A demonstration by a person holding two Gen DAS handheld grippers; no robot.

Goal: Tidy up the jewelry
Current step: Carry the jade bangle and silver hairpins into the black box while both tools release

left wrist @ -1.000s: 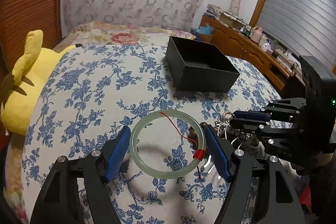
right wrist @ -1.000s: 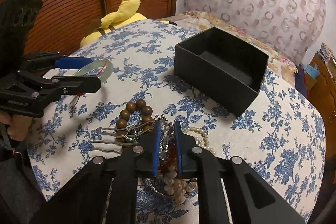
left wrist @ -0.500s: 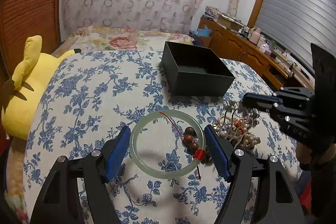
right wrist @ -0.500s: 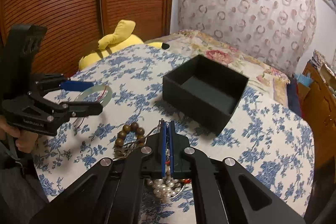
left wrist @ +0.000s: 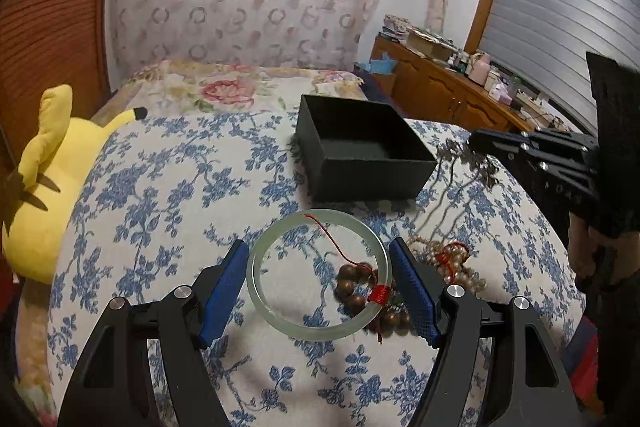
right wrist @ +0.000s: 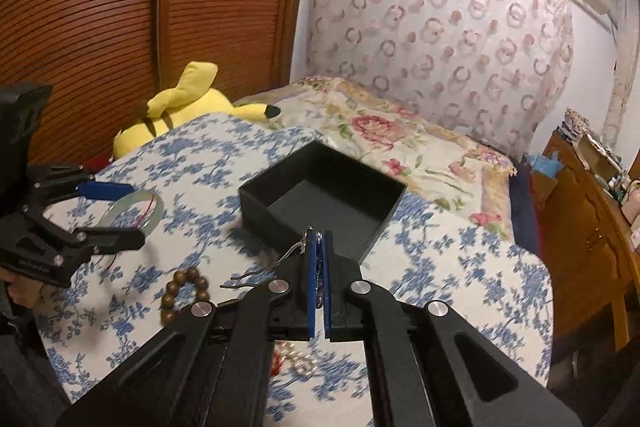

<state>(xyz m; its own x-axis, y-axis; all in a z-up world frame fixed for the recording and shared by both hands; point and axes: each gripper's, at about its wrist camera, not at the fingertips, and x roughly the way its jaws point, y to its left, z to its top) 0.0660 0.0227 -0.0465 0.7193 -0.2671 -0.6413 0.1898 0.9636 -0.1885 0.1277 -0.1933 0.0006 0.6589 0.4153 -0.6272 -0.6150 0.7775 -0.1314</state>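
Your left gripper (left wrist: 318, 285) grasps a pale green jade bangle (left wrist: 318, 331) across its width, the blue pads touching its two outer edges; a red thread (left wrist: 379, 294) is wound around the bangle's right side and trails off it. Your right gripper (right wrist: 319, 269) has its jaws clenched on a thin metal piece of jewelry (right wrist: 294, 250), silvery wire pieces sticking out to the left of the pads; what exactly the piece is cannot be told. In the right wrist view that gripper sits just in front of the open black box (right wrist: 320, 195), which stands on the blue-flowered cloth (left wrist: 168, 195) covering the tabletop. A brown wooden bead bracelet (right wrist: 180, 287) lies on the cloth near your right gripper's left side, and a pearl strand (right wrist: 298, 361) lies under that gripper. A yellow plush toy (left wrist: 48, 183) rests at the far left edge of the cloth.
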